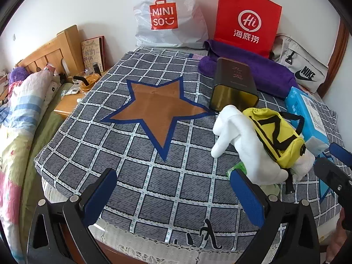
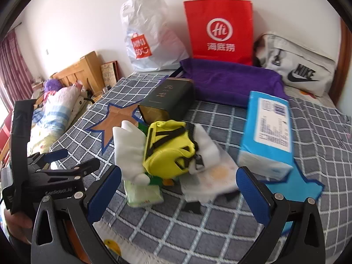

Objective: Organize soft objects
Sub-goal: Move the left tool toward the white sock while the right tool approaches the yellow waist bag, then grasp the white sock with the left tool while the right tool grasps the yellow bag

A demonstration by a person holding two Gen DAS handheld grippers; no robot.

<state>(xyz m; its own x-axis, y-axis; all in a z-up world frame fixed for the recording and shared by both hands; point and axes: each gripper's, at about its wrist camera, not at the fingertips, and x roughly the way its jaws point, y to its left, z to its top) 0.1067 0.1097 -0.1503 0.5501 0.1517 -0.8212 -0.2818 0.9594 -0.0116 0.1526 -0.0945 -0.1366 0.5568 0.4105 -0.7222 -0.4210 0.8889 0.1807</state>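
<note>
Yellow pouch (image 1: 277, 136) rests on white plush (image 1: 239, 143)

A home bedroom. A bed (image 1: 26, 114) with a wooden headboard (image 1: 52, 50) and rumpled quilt stands on the left, a bedside table (image 1: 72, 103) with a glass pot beside it. Shopping bags (image 1: 165, 15) lean against the white wall, and a curtain (image 2: 13, 66) hangs at the far left.

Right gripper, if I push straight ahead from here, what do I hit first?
Most likely the white cloth lying between the open right gripper fingers, with the yellow pouch just behind it. Depth is hard to judge; the green packet sits slightly left.
</note>
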